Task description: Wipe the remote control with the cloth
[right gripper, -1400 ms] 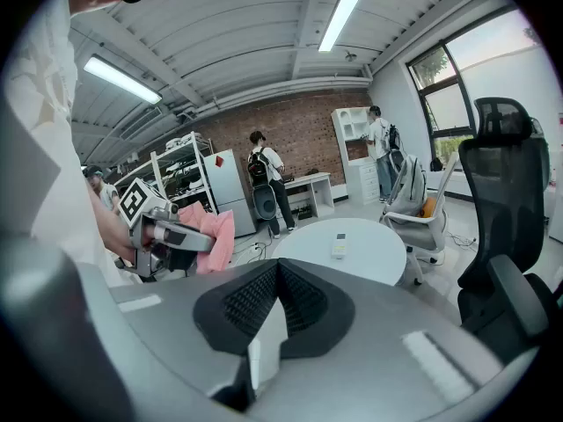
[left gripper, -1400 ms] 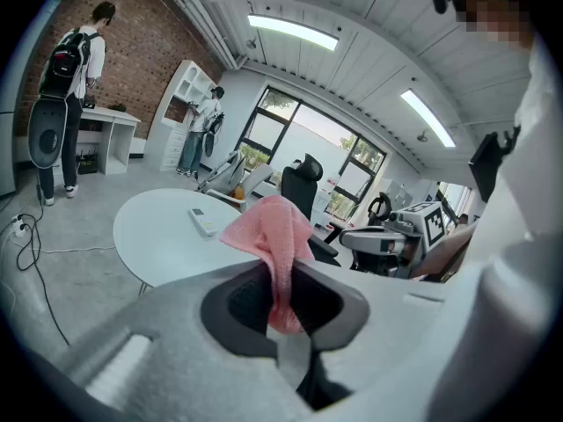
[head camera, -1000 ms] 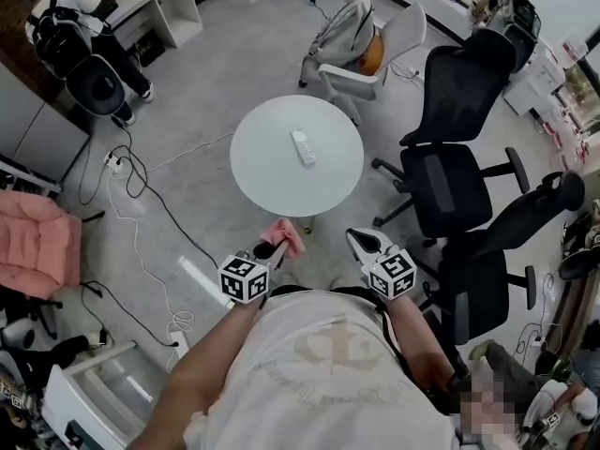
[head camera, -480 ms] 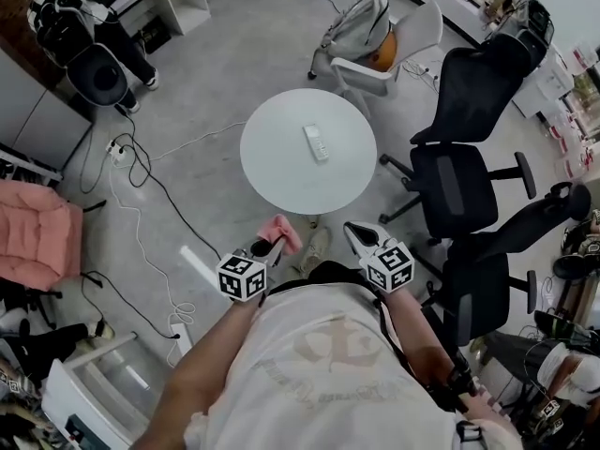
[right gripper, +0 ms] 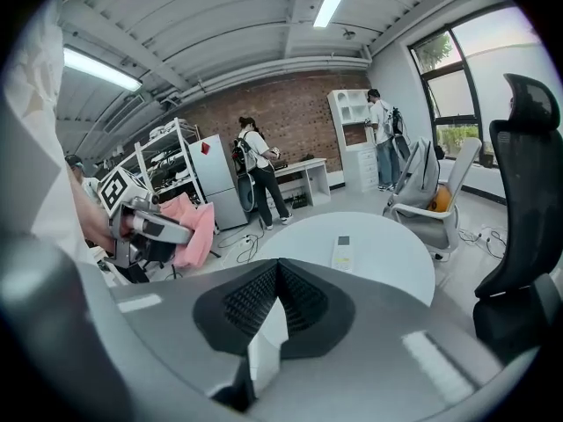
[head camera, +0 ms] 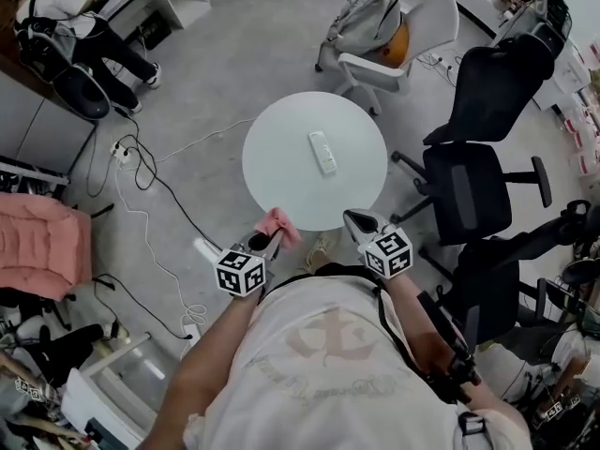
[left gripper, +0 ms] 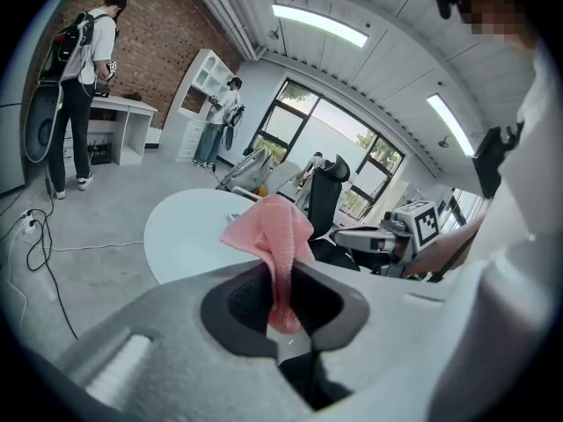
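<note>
A white remote control (head camera: 322,152) (right gripper: 342,251) lies near the middle of a round white table (head camera: 281,172) (right gripper: 396,253) (left gripper: 185,231). My left gripper (head camera: 267,244) is shut on a pink cloth (head camera: 278,224) (left gripper: 274,236) and hovers at the table's near edge. The cloth bunches up out of the closed jaws. My right gripper (head camera: 354,221) is shut with nothing in it, also at the near edge, to the right of the left one. Both are well short of the remote.
Black office chairs (head camera: 473,181) stand right of the table. A white chair with a bag (head camera: 380,36) stands behind it. Cables (head camera: 141,181) trail over the floor at left, beside a pink seat (head camera: 37,247). People (head camera: 66,26) stand at desks at the far left.
Both grippers have moved forward toward the table and now reach its near edge. The cloth stays clamped in the left one, and the remote has not moved.
</note>
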Demonstrator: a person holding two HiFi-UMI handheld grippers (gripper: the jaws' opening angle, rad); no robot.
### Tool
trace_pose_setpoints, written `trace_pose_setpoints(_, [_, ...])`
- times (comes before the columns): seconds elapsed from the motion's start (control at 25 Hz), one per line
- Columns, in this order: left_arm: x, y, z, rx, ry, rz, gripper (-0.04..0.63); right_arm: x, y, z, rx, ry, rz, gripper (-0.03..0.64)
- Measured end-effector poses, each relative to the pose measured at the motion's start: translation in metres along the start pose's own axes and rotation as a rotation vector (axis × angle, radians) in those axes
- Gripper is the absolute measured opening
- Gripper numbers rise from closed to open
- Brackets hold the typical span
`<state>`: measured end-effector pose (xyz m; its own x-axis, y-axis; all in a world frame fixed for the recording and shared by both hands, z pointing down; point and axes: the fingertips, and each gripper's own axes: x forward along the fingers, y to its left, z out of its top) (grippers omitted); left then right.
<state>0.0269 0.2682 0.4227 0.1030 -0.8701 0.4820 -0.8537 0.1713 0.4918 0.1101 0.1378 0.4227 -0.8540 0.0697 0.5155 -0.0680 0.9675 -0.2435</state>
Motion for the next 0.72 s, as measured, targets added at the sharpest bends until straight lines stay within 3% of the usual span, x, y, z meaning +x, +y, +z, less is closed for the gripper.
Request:
trace_pose_setpoints(0.4, [0.071,0.019,0.063,0.039,0.091,-0.015,0.027,0.044,-0.074,0.019,-0.013,0.078,-0.059,0.008])
trace_pose_setpoints(0.72, [0.104,0.042,0.081,0.043,0.161,0.006,0.026,0.068,-0.107,0.015,0.009,0.113,-0.049,0.008])
